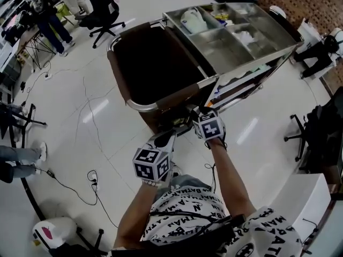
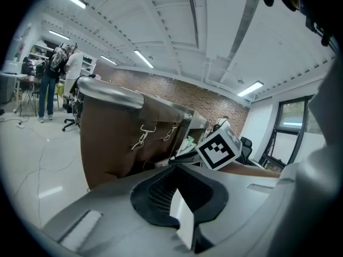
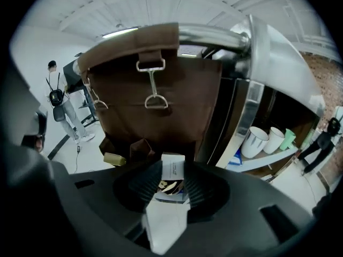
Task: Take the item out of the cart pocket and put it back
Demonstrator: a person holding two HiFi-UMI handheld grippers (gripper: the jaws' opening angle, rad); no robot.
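A small box point(image 3: 171, 175) with a white printed flap and a dark picture sits between the ribbed pads of my right gripper point(image 3: 171, 180), which is shut on it. It is held low in front of the brown bag point(image 3: 155, 116) on the cart's end, just clear of the bag's small pockets point(image 3: 131, 149). A yellowish item point(image 3: 114, 158) sticks out of the left pocket. In the head view the right gripper point(image 1: 194, 114) reaches under the bag's steel rim point(image 1: 140, 106). My left gripper point(image 1: 170, 136) hangs beside it, open with nothing in it.
The steel cart point(image 1: 278, 50) carries several top bins and lower shelves with cups point(image 3: 257, 141). Office chairs point(image 1: 102, 15) and people stand at the far left. Cables and a power strip point(image 1: 92, 176) lie on the floor. A desk point(image 1: 300, 197) is at my right.
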